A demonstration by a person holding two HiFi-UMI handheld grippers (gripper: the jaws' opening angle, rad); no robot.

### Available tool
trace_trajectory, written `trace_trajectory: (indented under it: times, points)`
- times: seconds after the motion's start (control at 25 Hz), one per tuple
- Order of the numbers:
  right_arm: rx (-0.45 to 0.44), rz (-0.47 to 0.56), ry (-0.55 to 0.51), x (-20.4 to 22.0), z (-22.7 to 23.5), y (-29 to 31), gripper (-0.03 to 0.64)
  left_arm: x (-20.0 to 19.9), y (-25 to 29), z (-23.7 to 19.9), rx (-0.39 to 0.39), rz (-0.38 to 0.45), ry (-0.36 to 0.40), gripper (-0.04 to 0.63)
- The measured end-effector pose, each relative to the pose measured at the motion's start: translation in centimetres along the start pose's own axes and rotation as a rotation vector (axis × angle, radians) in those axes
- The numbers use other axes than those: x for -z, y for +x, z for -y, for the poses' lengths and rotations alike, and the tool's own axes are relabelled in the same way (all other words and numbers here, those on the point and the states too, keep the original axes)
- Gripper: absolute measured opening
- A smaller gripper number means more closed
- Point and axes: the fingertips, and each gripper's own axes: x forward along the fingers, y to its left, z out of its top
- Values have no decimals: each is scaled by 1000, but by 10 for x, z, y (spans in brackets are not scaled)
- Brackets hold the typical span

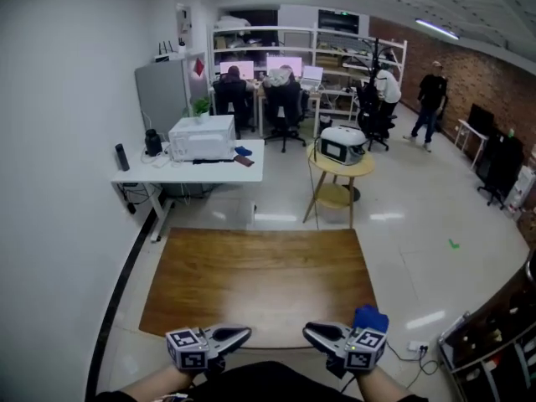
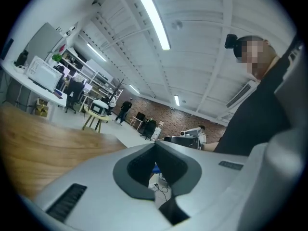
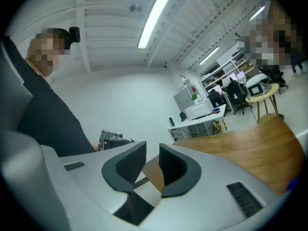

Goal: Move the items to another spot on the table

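The wooden table point(image 1: 260, 283) lies in front of me in the head view, its top bare. A small blue thing point(image 1: 370, 317) shows at the table's near right corner, just behind the right gripper's marker cube; what it is I cannot tell. Both grippers hover at the near edge, tips pointing at each other. My left gripper point(image 1: 244, 333) point(image 2: 155, 144) has its jaw tips touching, with nothing held. My right gripper point(image 1: 308, 331) point(image 3: 152, 146) shows a narrow gap between its pads, with nothing in it.
Beyond the table stand a white desk point(image 1: 218, 171) bearing a white box-shaped appliance point(image 1: 202, 137) and a round wooden side table point(image 1: 335, 171) with a white appliance point(image 1: 343, 144). A white wall runs along the left. Dark shelving point(image 1: 494, 342) stands at the near right. People sit at far desks.
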Motion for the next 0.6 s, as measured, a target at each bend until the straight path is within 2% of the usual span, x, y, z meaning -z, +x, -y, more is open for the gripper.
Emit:
trace_trajectory:
  times: [0.12,0.28,0.48,0.6]
  points:
    - [14,8,69,24,-46,63,2,-1,-67,-3,24,-36,-32,-8]
    - [-32,-69,3,33,-103,126,-15,-5,-114,-2,57,2,-69,-8]
    - [-137,-112,-79,35,-148,142,-17,-10,-124,15,47,13,0,-8]
    - [-165,-160,-87,41,-153,118,-18,-4,-102,36,29,28,22,-8]
